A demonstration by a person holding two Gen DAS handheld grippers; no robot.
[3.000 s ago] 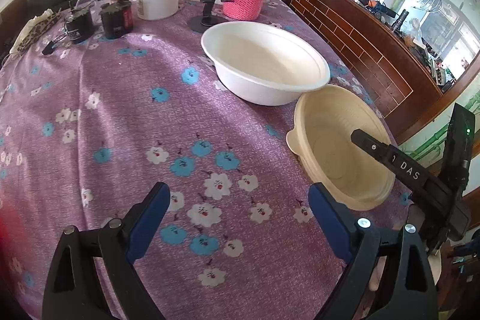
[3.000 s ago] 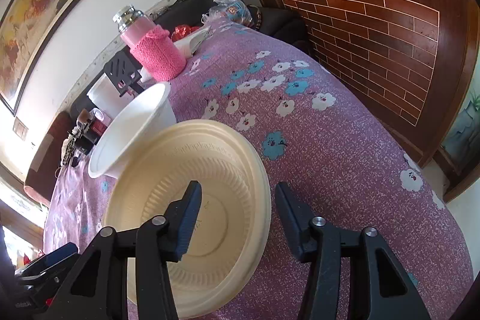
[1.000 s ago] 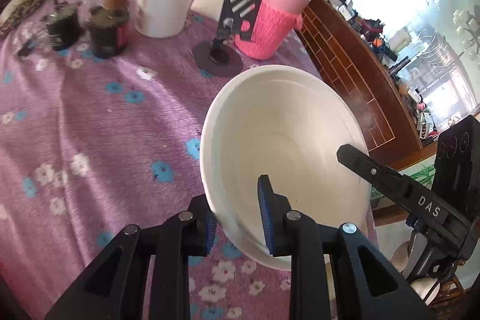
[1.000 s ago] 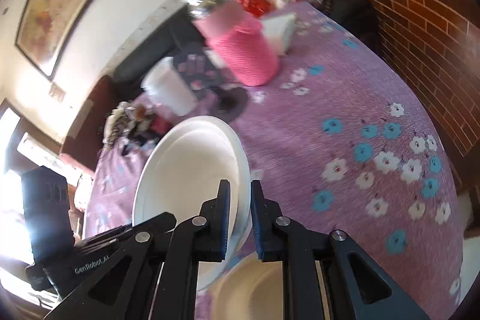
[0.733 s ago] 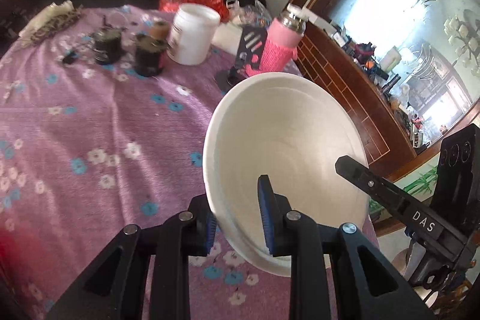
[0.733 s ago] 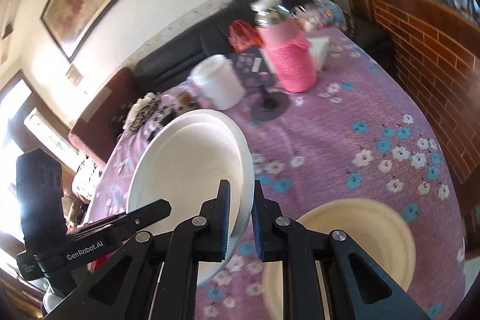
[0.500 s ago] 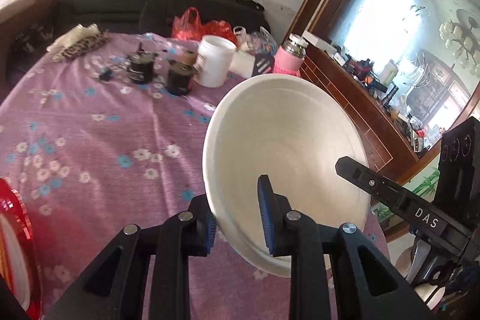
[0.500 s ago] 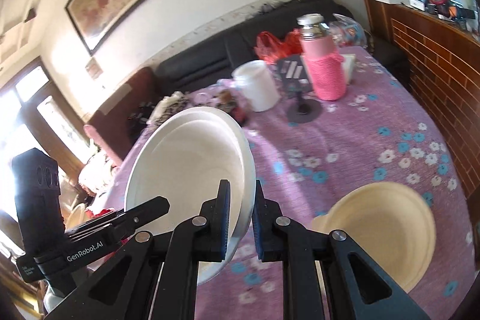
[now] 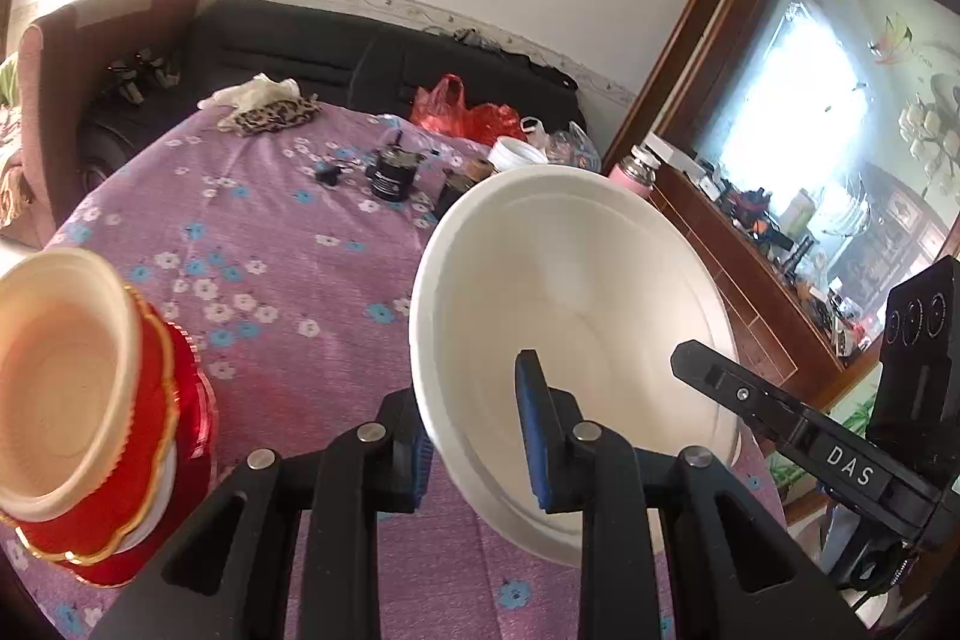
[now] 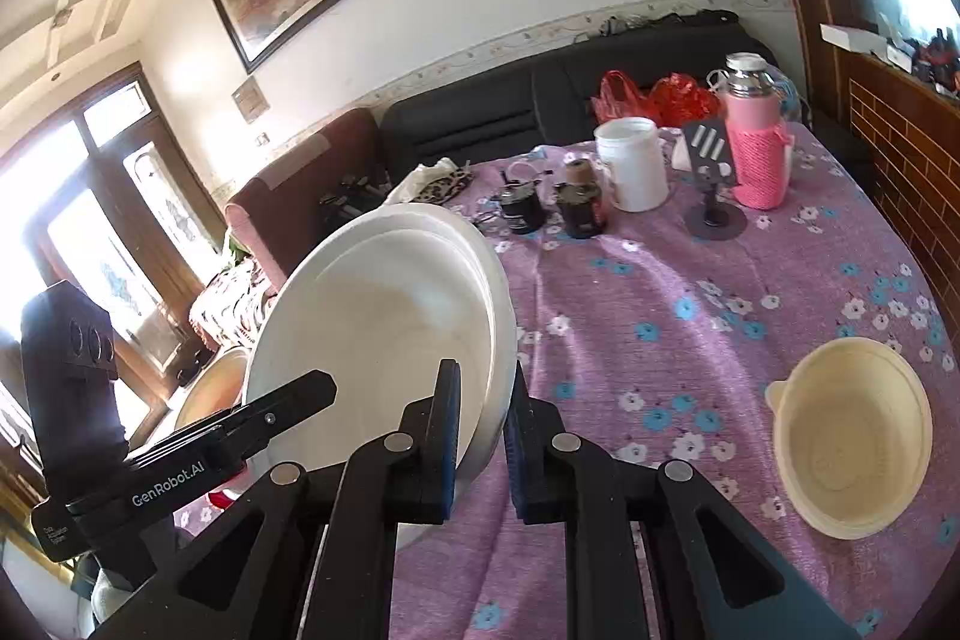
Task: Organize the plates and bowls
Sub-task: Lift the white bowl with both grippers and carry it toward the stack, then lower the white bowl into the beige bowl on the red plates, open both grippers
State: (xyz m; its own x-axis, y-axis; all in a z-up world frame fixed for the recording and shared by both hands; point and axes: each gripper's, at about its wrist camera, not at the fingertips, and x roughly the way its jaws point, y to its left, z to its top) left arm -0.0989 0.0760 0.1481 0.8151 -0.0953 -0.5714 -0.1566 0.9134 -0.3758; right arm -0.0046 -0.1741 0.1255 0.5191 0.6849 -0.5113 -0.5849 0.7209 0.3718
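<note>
Both grippers hold one large white bowl (image 9: 576,316) in the air above the purple flowered table (image 9: 282,274). My left gripper (image 9: 474,436) is shut on its near rim. My right gripper (image 10: 483,436) is shut on the opposite rim of the white bowl (image 10: 384,334). A stack of red plates (image 9: 162,436) with a cream bowl (image 9: 60,376) on top stands at the left of the left wrist view. Another cream bowl (image 10: 852,436) sits alone on the table at the right of the right wrist view.
At the table's far side stand a pink-sleeved flask (image 10: 756,142), a white jar (image 10: 633,163), a phone stand (image 10: 714,184) and two dark jars (image 10: 579,208). A black sofa (image 9: 336,52) lies behind. A brick-fronted sideboard (image 10: 906,148) runs along the right.
The white bowl has been lifted higher and carried left; the red plate stack with its cream bowl has come into the left wrist view. Both grippers stay shut on the rim.
</note>
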